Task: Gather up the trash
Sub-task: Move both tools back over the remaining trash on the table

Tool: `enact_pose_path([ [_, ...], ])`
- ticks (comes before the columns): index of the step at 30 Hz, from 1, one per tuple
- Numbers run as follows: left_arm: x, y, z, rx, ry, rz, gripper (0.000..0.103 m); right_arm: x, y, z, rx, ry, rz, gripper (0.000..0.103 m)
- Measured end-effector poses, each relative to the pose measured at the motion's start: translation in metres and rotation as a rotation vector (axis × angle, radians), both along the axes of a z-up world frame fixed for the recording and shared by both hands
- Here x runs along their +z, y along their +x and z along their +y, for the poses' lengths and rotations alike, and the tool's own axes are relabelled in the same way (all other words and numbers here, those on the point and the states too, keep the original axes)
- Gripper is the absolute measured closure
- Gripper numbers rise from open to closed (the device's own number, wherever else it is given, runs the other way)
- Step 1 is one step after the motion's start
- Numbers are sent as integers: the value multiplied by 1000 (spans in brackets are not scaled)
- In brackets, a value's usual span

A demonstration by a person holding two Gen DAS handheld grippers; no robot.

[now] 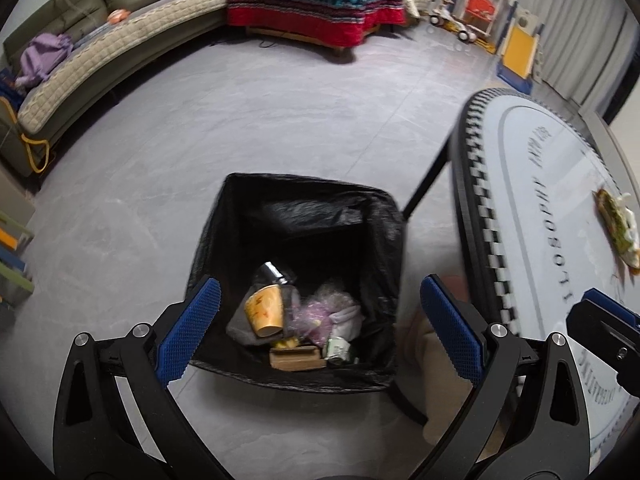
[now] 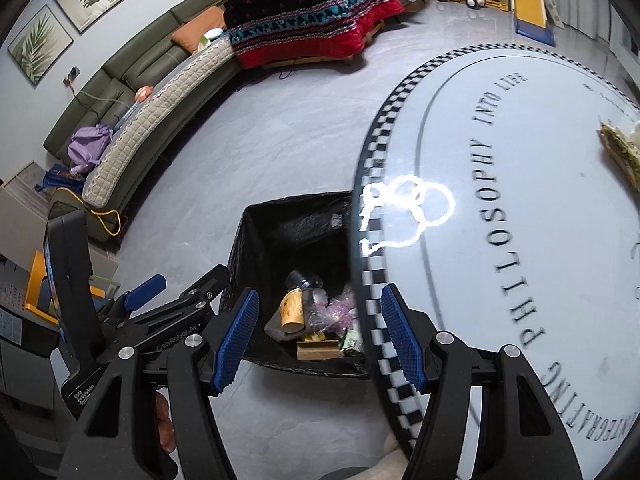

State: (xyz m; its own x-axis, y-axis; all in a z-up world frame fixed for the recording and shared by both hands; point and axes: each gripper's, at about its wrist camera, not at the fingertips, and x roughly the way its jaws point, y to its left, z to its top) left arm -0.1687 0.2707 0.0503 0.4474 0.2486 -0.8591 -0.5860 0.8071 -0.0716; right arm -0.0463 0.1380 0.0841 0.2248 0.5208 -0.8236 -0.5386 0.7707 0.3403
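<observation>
Both tools, the left tool and the right tool, are held wide open and empty. Below them the lined trash bin is seen on the floor, just beside the tabletop, with a paper cup and wrappers inside.

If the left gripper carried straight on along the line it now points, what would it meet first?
Probably the open bin lined with a black bag: the left gripper, jaws open and empty, points down into it, likely reaching the yellow paper cup on the trash pile first, though depth is unclear.
</observation>
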Motion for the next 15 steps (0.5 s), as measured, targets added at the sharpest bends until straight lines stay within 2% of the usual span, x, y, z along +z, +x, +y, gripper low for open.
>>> enact_pose_path([
  [6,16,33,-51,-133,-1,-22,6,9,19,-57,-92,-3,-23,38],
  [15,24,83,-145,-363,22,-16,6,17,52,-157,-272,-21,-43,38],
])
